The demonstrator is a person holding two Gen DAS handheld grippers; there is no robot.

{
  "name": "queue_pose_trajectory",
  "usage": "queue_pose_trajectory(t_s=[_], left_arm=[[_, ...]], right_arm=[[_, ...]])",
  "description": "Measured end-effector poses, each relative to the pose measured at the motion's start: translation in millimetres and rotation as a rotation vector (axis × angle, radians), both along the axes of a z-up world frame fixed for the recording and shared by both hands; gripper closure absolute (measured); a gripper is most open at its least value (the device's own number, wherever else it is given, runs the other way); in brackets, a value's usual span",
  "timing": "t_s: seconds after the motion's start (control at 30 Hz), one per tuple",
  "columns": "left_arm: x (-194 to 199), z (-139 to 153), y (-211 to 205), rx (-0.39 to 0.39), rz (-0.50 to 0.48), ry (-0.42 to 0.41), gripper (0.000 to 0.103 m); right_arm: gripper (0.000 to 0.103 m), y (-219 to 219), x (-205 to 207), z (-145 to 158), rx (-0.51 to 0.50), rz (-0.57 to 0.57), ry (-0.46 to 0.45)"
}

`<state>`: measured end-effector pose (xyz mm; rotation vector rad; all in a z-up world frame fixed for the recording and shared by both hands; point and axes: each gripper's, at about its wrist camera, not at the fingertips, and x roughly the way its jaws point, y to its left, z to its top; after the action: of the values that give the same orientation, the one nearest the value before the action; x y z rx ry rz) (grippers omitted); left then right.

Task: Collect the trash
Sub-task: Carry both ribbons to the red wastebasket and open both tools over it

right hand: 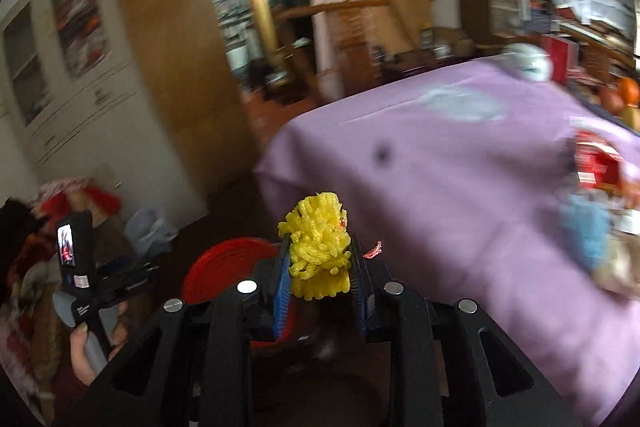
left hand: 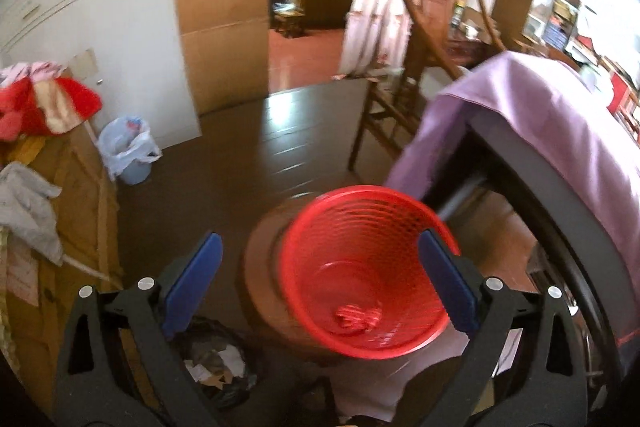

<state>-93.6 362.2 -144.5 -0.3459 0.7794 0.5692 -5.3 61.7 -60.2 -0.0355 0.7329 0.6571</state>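
Two fisheye views, each looking forward along a hand-held gripper in a cluttered room.

Left wrist view: the left gripper [left hand: 320, 285] fills the bottom of the frame, its jaws spread wide with nothing between the blue pads. Just beyond the jaws, right of centre in the lower half, a red mesh basket [left hand: 366, 271] sits tilted towards the camera on a round brown stool [left hand: 262, 267]. The right-hand pad overlaps the basket's rim in the picture; whether it touches cannot be told. A crumpled red scrap [left hand: 358, 317] lies at the bottom of the basket, low between the two pads but well beyond them. At bottom left, a black bag of paper trash [left hand: 218, 367] lies under the left jaw. At middle left, a small blue bin with a white liner [left hand: 128, 151] stands on the dark floor. At right, a bench draped in a purple cloth [left hand: 552, 131] curves down the frame, with a wooden chair [left hand: 404, 67] behind it.

Right wrist view, blurred: the right gripper [right hand: 320, 273] rises from the bottom centre, its jaws pinching a yellow foam net [right hand: 318, 245], which bulges up and out above the pads. The red mesh basket [right hand: 228, 267] shows just left of the jaws, partly hidden by them. The purple cloth [right hand: 440, 163] fills the right half. At lower left, a person's hand [right hand: 90, 351] holds the other gripper's handle, with its camera screen above.
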Motion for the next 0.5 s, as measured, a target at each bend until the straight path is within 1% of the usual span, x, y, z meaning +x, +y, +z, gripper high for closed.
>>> queue_pose_trajectory(t_s=[0.13,0.2,0.27,0.3,0.37,0.4,0.47,0.5], left_arm=[[-25,0,23,0.026,0.071,0.019,0.008],[-33,-1,30,0.032,0.089,0.026,0.008],[-39,-1,37,0.039,0.106,0.039,0.008],[-43,1,40,0.046,0.115,0.045,0.008],[-48,6,43,0.052,0.129,0.045,0.008],[-50,8,44,0.050,0.131,0.042,0.008],[-50,13,44,0.041,0.131,0.023,0.008],[-50,15,42,0.039,0.130,0.014,0.008]], right_arm=[[0.076,61,-3,-10,0.010,0.134,0.046],[0.073,93,1,-16,0.016,0.197,0.072],[0.057,111,0,-16,0.020,0.220,0.073],[0.056,119,-2,-12,0.009,0.207,0.042],[0.052,120,1,-8,0.005,0.200,0.008],[0.051,116,-3,-2,0.014,0.198,-0.006],[0.043,107,1,3,0.016,0.179,-0.025],[0.042,100,3,5,0.011,0.159,-0.037]])
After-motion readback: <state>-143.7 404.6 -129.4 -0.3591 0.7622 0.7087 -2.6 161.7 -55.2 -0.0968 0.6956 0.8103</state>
